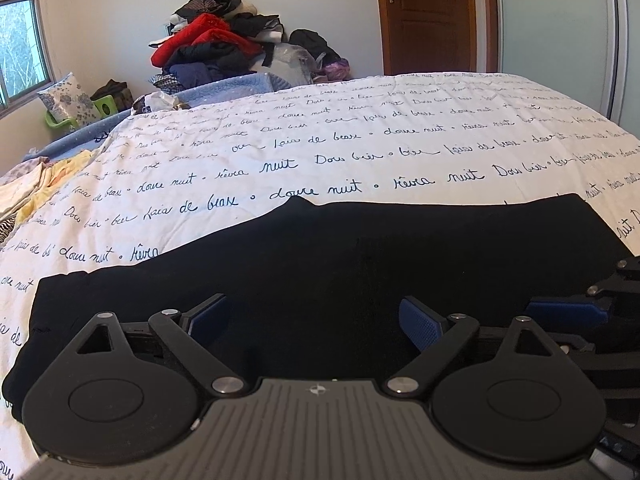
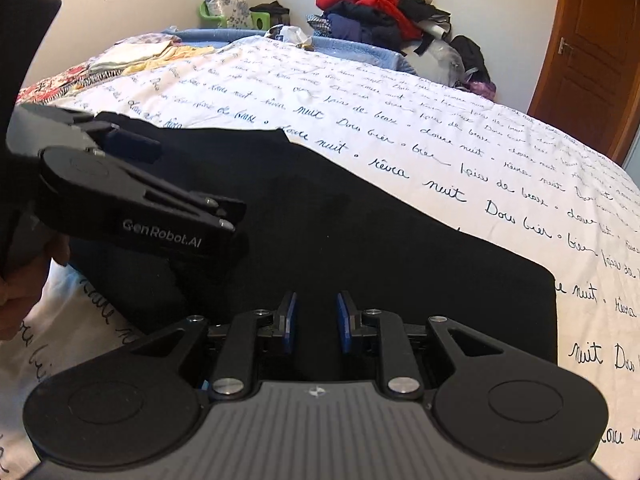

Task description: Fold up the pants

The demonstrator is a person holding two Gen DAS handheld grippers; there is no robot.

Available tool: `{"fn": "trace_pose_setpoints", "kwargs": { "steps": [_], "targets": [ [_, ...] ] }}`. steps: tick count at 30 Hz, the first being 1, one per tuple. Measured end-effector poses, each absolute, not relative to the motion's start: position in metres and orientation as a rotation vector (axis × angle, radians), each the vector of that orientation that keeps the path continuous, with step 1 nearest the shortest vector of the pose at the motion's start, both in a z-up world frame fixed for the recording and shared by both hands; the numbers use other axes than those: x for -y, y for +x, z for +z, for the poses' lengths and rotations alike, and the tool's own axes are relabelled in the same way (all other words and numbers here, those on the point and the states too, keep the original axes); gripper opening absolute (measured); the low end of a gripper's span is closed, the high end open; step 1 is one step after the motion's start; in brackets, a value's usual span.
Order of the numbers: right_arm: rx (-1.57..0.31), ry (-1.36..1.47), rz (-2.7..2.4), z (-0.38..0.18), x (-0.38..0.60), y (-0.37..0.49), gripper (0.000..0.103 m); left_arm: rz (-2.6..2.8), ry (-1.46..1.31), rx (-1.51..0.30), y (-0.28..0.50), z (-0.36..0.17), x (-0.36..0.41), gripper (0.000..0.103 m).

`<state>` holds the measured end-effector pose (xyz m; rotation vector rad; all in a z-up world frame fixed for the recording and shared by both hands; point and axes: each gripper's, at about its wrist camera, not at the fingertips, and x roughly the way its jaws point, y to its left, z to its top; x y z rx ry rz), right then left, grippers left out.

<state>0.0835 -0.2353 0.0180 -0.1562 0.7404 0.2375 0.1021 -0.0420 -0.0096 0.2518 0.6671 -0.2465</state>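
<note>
both wrist views, bedroom scene. we see the black pants (image 1: 320, 264) lying flat on the near part of a bedspread (image 1: 360, 148) printed with script, already gathered into a compact dark slab. its long axis runs left to right across the near edge of the bed, with its far edge uneven and a small peak near the middle.

the left gripper (image 1: 316, 322) hovers low over the near left part of the slab, its blue pads (image 1: 420, 326) spread wide with only flat cloth showing between them; we judge it holds nothing. no fold rises into the gap.

the right gripper (image 2: 316, 324) sits over the near right part, its pads drawn close with a narrow gap. dark cloth lies under them, but whether a layer is pinched there we cannot tell, since black fabric hides any edge.

in the right wrist view the left gripper (image 2: 132, 148) appears to the left and slightly farther, carried by a hand (image 2: 24, 280); the two tools stand side by side along the slab's long axis, both pointing down and away toward the far side.

we judge the next fold turns on this: the cloth lies directly ahead of and beneath both tools, the left end nearer the left one, the right end nearer the right.

a heap of clothes (image 1: 224, 44) lies well apart at the far wall.
</note>
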Motion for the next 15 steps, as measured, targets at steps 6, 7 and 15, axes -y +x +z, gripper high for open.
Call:
{"fn": "trace_pose_setpoints", "kwargs": {
  "steps": [6, 7, 15],
  "targets": [
    [-0.754, -0.178, 0.236, 0.014, 0.232, 0.085, 0.022, -0.223, 0.251, -0.675, 0.101, -0.012, 0.036, 0.093],
    [-0.754, -0.181, 0.233, 0.014, 0.231, 0.086, 0.022, -0.22, 0.251, -0.675, 0.1, -0.012, 0.035, 0.093],
    [-0.736, -0.199, 0.238, 0.017, 0.227, 0.084, 0.022, -0.2, 0.254, -0.674, 0.099, -0.013, 0.03, 0.095]
  ]
}}
